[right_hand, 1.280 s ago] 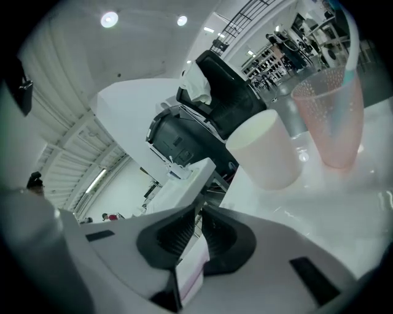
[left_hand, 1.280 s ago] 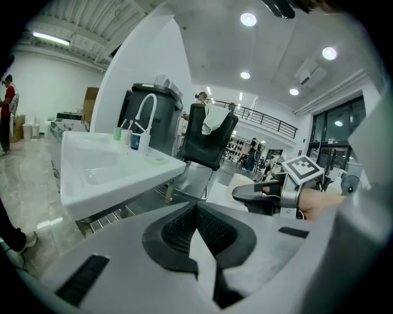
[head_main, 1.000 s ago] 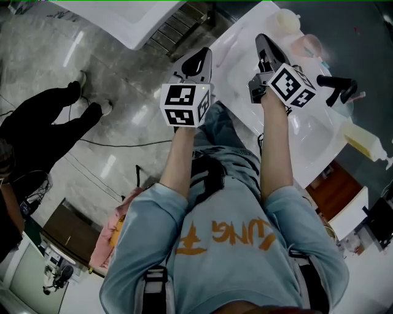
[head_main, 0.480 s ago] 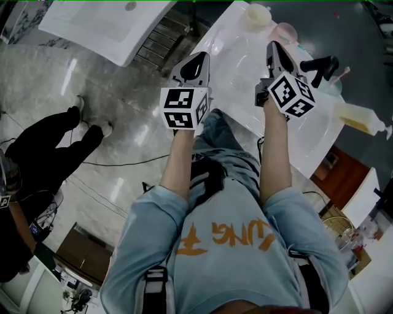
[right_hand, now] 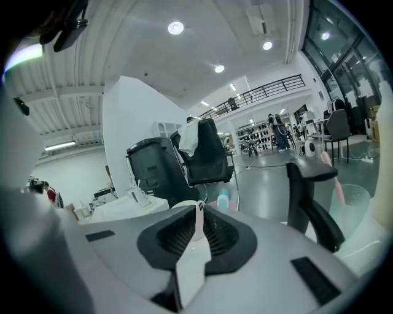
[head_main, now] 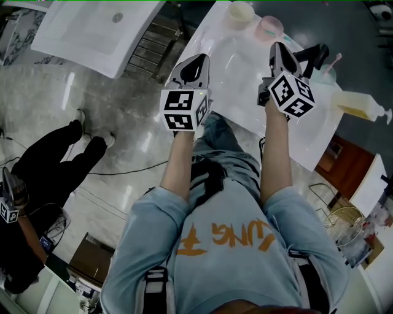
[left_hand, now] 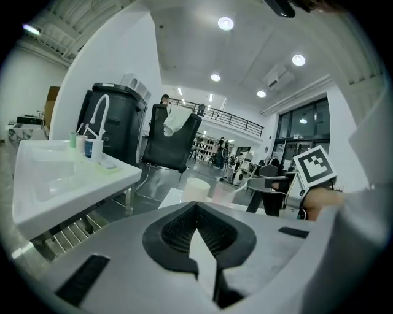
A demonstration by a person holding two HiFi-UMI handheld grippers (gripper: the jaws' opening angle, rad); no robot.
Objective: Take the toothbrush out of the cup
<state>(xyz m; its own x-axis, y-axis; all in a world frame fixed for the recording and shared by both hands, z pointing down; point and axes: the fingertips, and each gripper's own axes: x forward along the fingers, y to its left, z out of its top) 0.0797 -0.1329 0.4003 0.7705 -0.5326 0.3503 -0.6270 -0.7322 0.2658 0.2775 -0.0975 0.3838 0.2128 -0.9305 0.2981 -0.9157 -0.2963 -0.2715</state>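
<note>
So nothing's been grabbed yet. The left gripper [head_main: 199, 59] and the right gripper [head_main: 276, 48] are both held out over the front of the sink [head_main: 245, 61], jaws pinched together with nothing between them. My guess is that's just the carry pose before the reach. The pink toothbrush [head_main: 335, 59] is sticking up out of a clear cup [head_main: 328, 75] at the far right of the counter, so the right gripper is the closer one and will have to open up first.

The annoying bit is the black faucet [head_main: 310, 56], which stands right between that gripper and the cup. A soap bottle [head_main: 356, 105] lies just beyond, and a cream cup [head_main: 239, 11] and a pink cup [head_main: 269, 26] sit at the back. I can't really tell how deep the brush sits.
</note>
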